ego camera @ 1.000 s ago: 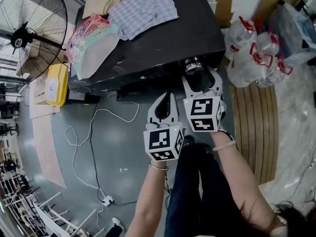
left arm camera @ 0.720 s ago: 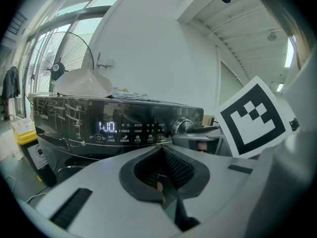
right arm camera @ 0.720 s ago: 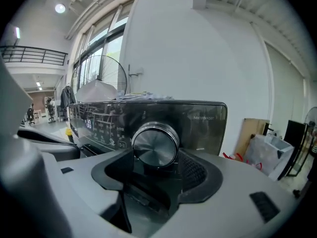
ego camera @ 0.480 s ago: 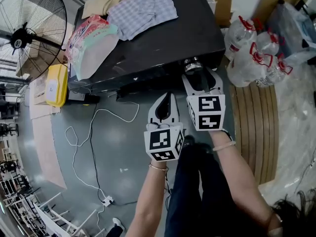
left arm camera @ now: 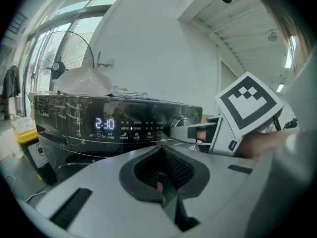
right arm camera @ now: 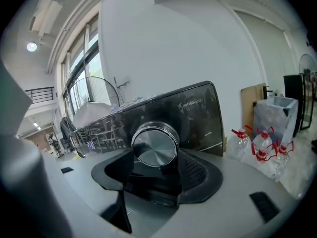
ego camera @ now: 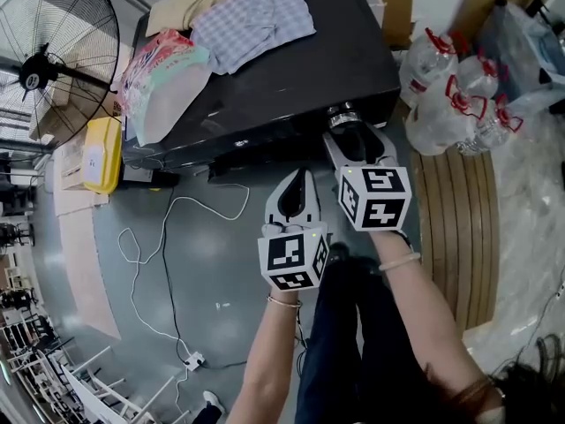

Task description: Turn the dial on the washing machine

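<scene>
The black washing machine stands ahead of me, its lit display facing my grippers. Its round silver dial juts from the front panel's right end; the head view shows the dial just under the top's edge. My right gripper has a dark pad against each side of the dial, and in the head view the right gripper reaches up to it. My left gripper hangs lower left, a little off the panel, jaws together and empty. From the left gripper view, the dial sits beside the right gripper's fingers.
Clothes and a plastic bag lie on the machine's top. A standing fan and yellow container are at the left. Water bottles stand right, above a wooden pallet. A white cable runs across the floor.
The right gripper has twisted a little around the dial, its marker cube swinging to the right. The left gripper has stayed where it was.
</scene>
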Demonstrator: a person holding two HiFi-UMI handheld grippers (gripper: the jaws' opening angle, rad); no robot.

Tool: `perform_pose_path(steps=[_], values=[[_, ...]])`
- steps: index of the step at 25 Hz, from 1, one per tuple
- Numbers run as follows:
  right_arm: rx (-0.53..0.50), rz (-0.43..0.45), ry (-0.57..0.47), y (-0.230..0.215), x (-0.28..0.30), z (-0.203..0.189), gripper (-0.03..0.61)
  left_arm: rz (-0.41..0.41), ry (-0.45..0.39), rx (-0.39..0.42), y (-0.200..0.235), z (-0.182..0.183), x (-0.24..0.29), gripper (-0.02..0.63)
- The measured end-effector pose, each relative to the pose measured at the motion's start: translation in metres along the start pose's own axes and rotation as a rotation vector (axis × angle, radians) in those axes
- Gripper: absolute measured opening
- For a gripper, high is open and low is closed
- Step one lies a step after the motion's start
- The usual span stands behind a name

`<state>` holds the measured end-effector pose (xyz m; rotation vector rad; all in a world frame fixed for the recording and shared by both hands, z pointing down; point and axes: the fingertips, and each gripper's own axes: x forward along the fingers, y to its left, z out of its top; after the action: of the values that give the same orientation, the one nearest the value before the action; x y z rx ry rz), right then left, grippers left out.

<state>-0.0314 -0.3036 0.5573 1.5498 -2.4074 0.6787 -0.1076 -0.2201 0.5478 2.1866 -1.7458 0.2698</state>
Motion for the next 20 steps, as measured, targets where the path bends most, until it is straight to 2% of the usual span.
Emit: perform_pose_path(steps=[10, 20], values=[[-0.089, 0.004, 0.006, 0.002, -0.003, -0.001, 0.302, -0.002, -0.005, 0.007, -0.003, 0.002, 0.000, 0.017], [-0.122, 0.002, 0.015, 0.002, -0.015, 0.003, 0.291, -0.004, -0.022, 0.015, -0.008, 0.011, -0.006, 0.017]])
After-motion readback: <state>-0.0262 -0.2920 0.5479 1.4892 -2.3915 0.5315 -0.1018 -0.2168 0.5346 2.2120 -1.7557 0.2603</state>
